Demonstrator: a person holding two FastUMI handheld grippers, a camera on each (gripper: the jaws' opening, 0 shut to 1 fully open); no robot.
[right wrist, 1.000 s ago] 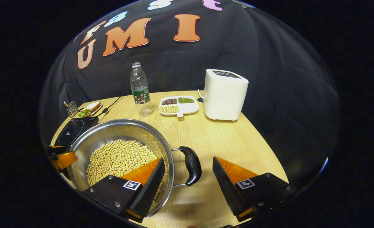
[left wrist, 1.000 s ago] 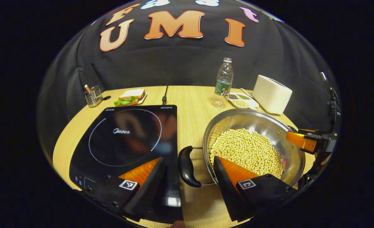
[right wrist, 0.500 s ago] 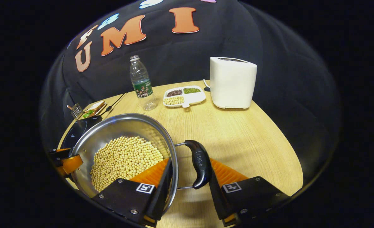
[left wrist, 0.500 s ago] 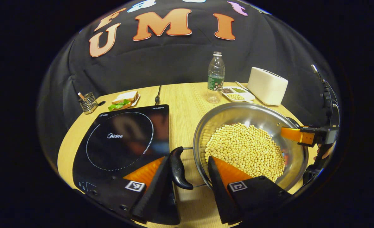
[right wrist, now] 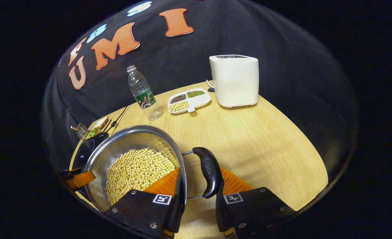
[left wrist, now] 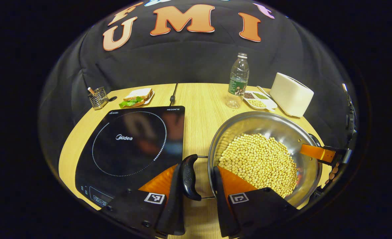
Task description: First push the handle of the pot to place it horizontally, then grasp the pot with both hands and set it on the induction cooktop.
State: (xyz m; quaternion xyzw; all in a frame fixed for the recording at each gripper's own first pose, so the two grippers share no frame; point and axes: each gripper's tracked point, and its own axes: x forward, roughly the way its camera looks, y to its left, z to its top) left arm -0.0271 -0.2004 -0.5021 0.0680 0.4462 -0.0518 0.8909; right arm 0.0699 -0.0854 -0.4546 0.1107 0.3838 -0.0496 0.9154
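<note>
Gleaming steel pot (left wrist: 249,124) full of pale beans; both grippers' jaws clamped on black side handles

A mock kitchen booth: wooden table (right wrist: 249,132), induction cooktop (left wrist: 132,142), toaster (right wrist: 234,80), black cloth backdrop (left wrist: 189,63).

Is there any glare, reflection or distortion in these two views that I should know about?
Left gripper view: the glossy induction cooktop mirrors the booth wall as a blurred reddish patch, and the fisheye bends the table edge. Right gripper view: the pot wall shines with soft glare above the soybeans; the toaster is sharp, evenly lit.
</note>
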